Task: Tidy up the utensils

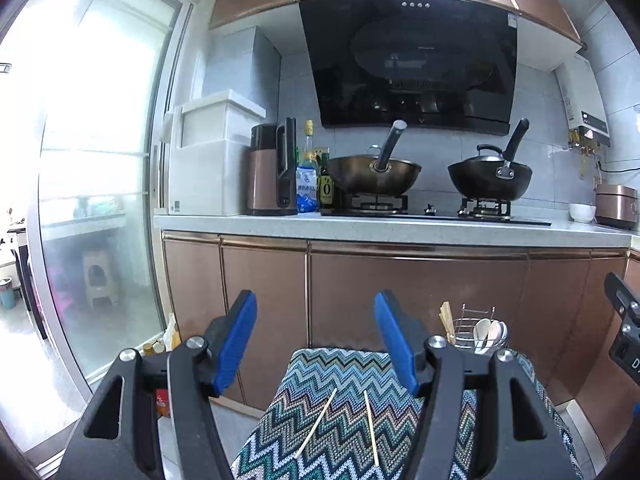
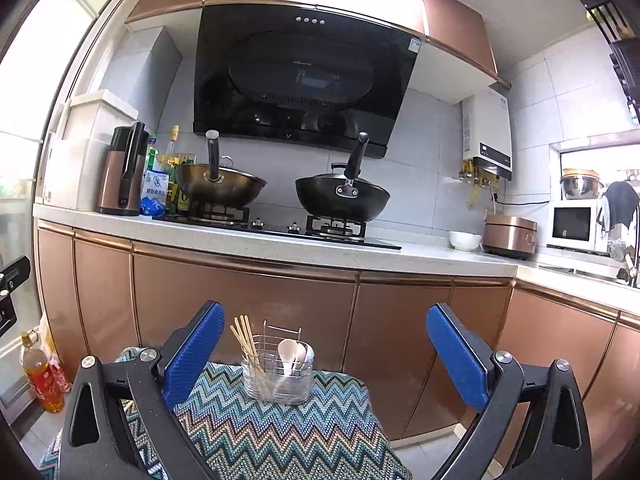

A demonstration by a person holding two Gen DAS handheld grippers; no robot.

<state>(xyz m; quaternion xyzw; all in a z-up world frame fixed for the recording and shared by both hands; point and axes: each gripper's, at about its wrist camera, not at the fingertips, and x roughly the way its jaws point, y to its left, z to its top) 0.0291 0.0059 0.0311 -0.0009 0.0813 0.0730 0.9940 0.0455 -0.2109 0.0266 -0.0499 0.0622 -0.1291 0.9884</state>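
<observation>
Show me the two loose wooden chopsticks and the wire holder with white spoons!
Loose wooden chopsticks (image 1: 316, 424): left wrist view, middle of the left stick.
Wire holder (image 2: 278, 376): right wrist view, front wall.
White spoons (image 2: 287, 350): right wrist view, spoon bowl.

The left tool (image 1: 316, 344) hangs wide open above the zigzag cushion (image 1: 344, 412), with bare cloth between its fingers apart from two loose chopsticks (image 1: 316, 424). At the cushion's far edge the wire holder (image 2: 278, 372) stands upright, chopsticks and spoons (image 2: 294, 354) sticking out of its top. The right tool (image 2: 324, 354) is open too, with free cloth before the holder. Cabinet doors (image 2: 240, 304) close off the space behind.
</observation>
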